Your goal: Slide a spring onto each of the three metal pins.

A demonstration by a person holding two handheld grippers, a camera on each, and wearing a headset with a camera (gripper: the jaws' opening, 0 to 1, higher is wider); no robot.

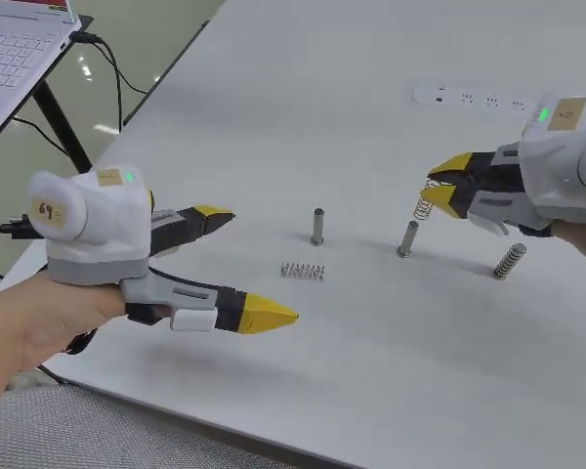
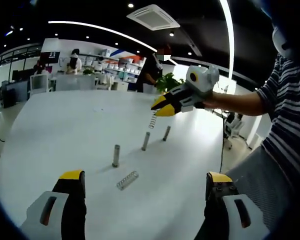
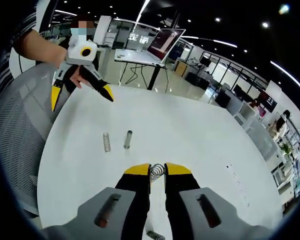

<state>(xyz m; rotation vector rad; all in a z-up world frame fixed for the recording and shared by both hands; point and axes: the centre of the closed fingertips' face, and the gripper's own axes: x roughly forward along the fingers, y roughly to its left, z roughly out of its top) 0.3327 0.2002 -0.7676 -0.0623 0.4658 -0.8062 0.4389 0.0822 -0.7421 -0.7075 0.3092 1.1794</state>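
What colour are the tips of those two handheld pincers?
Yellow. The head view shows it best, on the left gripper and right gripper.

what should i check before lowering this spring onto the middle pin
1. Right gripper shut on the coiled metal spring: ok.
2. Middle grey metal pin upright and bare: ok.
3. Held spring lined up with that pin's top: cannot tell; it hangs tilted, close to the top.
4. Left gripper open, away from the pins: ok.
5. Loose metal spring lying on the white table near the other bare pin: ok.
6. Third pin already wearing its spring: ok.
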